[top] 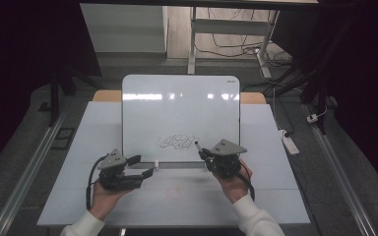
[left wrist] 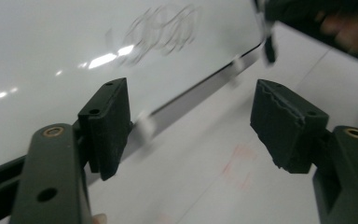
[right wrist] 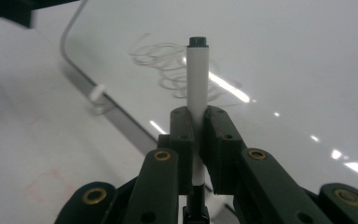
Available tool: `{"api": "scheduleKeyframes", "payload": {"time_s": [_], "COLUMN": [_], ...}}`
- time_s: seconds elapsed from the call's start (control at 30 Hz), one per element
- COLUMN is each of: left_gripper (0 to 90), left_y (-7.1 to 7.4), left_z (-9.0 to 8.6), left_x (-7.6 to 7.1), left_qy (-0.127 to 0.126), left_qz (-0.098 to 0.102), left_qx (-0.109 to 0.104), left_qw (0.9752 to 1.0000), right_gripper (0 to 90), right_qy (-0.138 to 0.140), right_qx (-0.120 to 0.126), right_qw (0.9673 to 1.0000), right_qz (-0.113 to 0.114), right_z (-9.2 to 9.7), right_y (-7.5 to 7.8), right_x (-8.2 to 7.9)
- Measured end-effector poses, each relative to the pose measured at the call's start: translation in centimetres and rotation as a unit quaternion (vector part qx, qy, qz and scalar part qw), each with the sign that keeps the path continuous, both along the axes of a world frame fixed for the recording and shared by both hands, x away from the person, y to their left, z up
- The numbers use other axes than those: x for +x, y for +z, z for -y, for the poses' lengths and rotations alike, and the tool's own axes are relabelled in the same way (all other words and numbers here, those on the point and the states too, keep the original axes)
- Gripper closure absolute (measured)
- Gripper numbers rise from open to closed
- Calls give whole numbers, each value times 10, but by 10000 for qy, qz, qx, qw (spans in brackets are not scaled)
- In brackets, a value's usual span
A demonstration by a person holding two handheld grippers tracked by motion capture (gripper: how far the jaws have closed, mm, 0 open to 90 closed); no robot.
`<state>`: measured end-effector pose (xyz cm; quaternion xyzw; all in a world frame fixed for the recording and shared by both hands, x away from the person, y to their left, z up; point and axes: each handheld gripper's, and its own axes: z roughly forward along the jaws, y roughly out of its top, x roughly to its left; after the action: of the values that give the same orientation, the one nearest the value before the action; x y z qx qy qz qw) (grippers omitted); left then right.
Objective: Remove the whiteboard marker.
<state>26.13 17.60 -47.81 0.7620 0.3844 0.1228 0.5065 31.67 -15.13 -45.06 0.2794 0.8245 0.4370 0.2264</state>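
Although the scribble [top: 177, 142] on the whiteboard [top: 180, 105] is plainly there, its black loops are too small in the high view and too blurred in the left gripper view to read. The right gripper [right wrist: 195, 122] has its fingers clamped on a white marker [right wrist: 197, 79], whose dark tip points at the scribble, just short of the board; the right gripper view shows that grip closely, while the high view gives only a tiny marker tip. The left gripper [left wrist: 191, 123] holds nothing, its fingers apart over the white bench [top: 98, 123] beside the board's lower edge. Faint red marks [left wrist: 238, 165] stain the bench. Beyond, the room is dark, with cables on the floor [top: 236, 49].
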Motion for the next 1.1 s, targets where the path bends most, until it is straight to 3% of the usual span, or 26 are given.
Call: {"api": "scheduleKeyframes", "payload": {"time_s": [0.03, 0.1, 0.13, 0.3, 0.37, 0.73, 0.87, 1.0, 1.03, 1.1], "left_gripper": [306, 325, 333, 389, 435, 755, 798, 805, 805, 806], "left_y": [6, 9, 15, 20, 22, 22, 23, 23, 25, 26], "left_z": [11, 17, 28, 47, 54, 60, 59, 57, 55, 54], "left_x": [5, 7, 12, 22, 28, 34, 34, 35, 34, 33], "left_qy": [-132, -193, -322, -539, -679, -1010, -1067, -1152, -1242, -1280], "left_qz": [61, 99, 151, 158, 128, 54, 10, -80, -105, -98], "left_qx": [-150, -202, -266, -426, -617, -896, -919, -917, -892, -882], "left_qw": [9998, 9996, 9990, 9975, 9957, 9908, 9900, 9891, 9882, 9878], "right_gripper": [815, 814, 814, 814, 814, 813, 812, 774, 667, 617], "right_qy": [77, 188, 235, 476, 549, 683, 678, 845, 1087, 1433], "right_qx": [15, 70, 99, 340, 376, 573, 596, 639, 825, 988], "right_qw": [10000, 9998, 9997, 9983, 9978, 9956, 9955, 9943, 9907, 9845], "right_qz": [-1, -21, -23, -15, 38, 284, 299, 114, 4, -210], "right_z": [-3, -8, -10, -22, -26, -39, -41, -39, -33, -21], "right_y": [-1, -4, -5, -9, -10, -11, -12, -11, -8, -3], "right_x": [-3, -9, -12, -21, -25, -39, -39, -35, -31, -25]}}
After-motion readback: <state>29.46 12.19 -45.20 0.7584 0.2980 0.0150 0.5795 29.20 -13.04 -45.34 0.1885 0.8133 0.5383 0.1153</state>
